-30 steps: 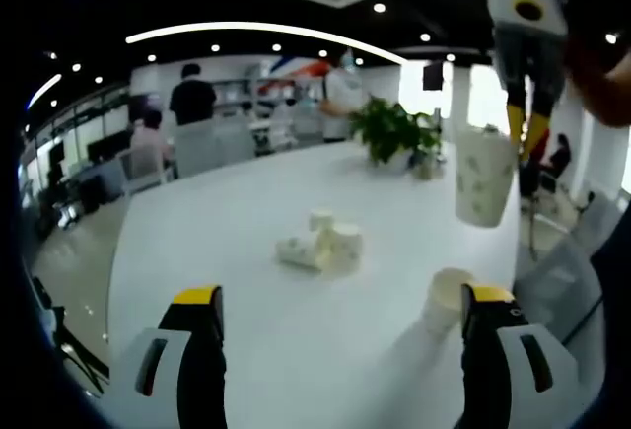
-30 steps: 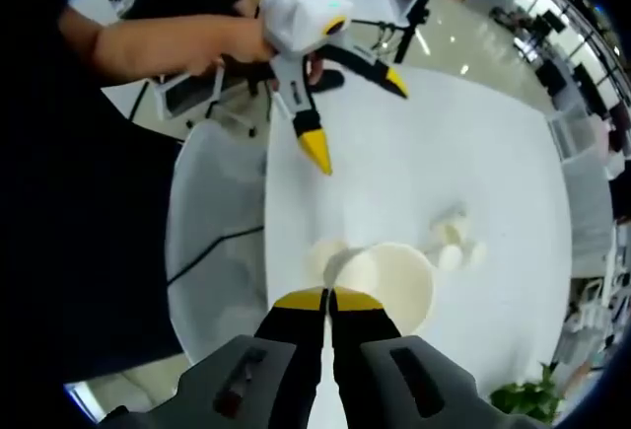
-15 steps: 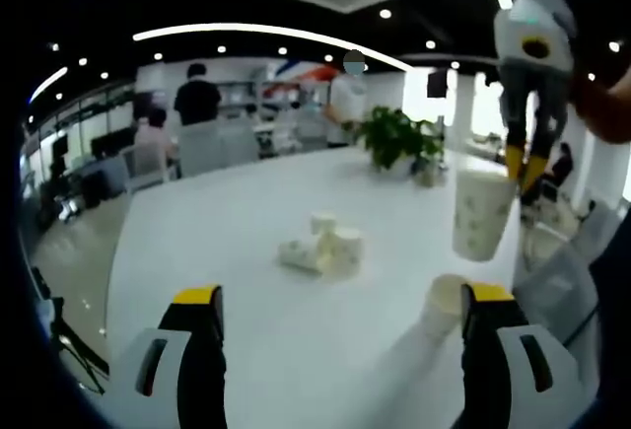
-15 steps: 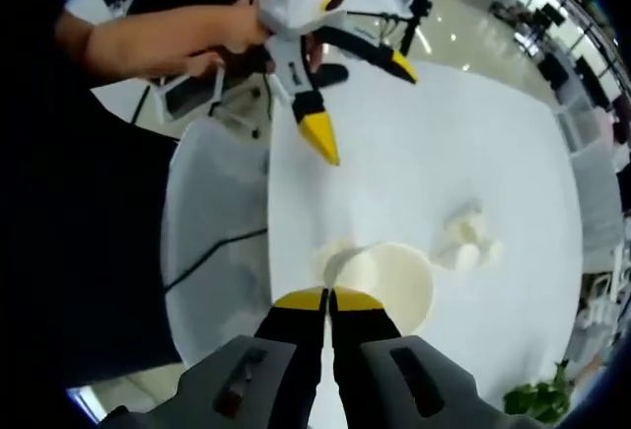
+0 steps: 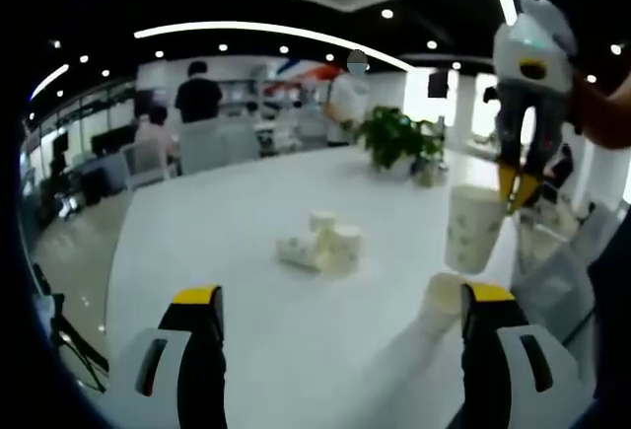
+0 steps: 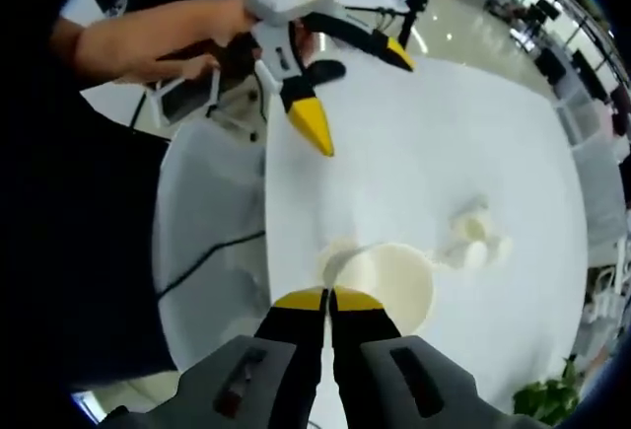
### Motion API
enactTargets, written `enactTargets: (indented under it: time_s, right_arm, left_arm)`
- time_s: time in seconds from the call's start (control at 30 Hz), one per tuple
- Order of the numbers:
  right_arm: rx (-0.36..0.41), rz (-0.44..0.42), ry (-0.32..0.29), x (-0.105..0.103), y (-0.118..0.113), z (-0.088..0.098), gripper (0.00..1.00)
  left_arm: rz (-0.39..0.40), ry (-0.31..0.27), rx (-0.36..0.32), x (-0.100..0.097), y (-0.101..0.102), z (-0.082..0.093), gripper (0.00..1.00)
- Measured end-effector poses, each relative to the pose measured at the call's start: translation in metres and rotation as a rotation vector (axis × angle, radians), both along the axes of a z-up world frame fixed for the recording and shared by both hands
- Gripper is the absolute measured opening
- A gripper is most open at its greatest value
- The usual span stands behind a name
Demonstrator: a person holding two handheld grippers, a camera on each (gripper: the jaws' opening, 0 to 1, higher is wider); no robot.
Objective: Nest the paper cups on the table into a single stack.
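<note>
My right gripper [image 5: 515, 184] comes in from the upper right of the left gripper view, shut on the rim of a patterned paper cup [image 5: 471, 228] that hangs upright in the air. Just below it a second cup [image 5: 441, 302] stands on the white table [image 5: 246, 212]. In the right gripper view my right gripper [image 6: 328, 299] pinches the held cup [image 6: 394, 286], and the standing cup [image 6: 333, 253] peeks out beneath it. A cluster of several cups [image 5: 321, 244] lies mid-table, cluster [image 6: 477, 237]. My left gripper [image 5: 343, 296] is open and holds nothing, left gripper [image 6: 355, 89].
A potted plant [image 5: 394, 133] stands at the table's far side. A white chair [image 5: 557, 281] sits by the near edge, the same chair [image 6: 202, 222] left of the table. People and more chairs [image 5: 207, 143] are beyond the far edge.
The right gripper has lowered the held cup and brought it slightly left, closer above the standing cup. The left gripper stays open and still.
</note>
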State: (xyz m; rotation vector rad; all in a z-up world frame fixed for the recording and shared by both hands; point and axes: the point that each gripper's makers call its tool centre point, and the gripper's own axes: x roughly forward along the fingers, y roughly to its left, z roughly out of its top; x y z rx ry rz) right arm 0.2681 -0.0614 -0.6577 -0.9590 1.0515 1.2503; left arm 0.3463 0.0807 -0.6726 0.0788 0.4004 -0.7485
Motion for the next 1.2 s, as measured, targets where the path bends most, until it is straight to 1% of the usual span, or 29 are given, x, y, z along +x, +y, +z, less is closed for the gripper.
enactTargets:
  time_s: [0.23,0.47,0.5,0.7,1.2]
  right_arm:
    - [-0.011,-0.003,0.008,-0.001,-0.001,-0.012,0.0]
    - [0.007,-0.024,0.013,0.003,0.001,-0.026,0.0]
    - [0.01,-0.029,0.021,0.003,0.001,-0.029,0.0]
    - [0.006,-0.033,0.027,0.001,0.002,-0.038,0.0]
    - [-0.013,-0.042,0.04,-0.004,0.0,-0.063,0.0]
  left_arm:
    - [0.006,0.0,0.0,0.0,0.001,0.002,0.98]
    - [0.006,0.003,0.004,0.001,0.002,0.001,0.98]
    - [0.006,0.003,0.004,0.001,0.002,0.001,0.98]
    - [0.014,0.003,0.002,0.002,0.004,0.002,0.98]
    - [0.017,0.011,0.005,0.0,0.005,-0.003,0.98]
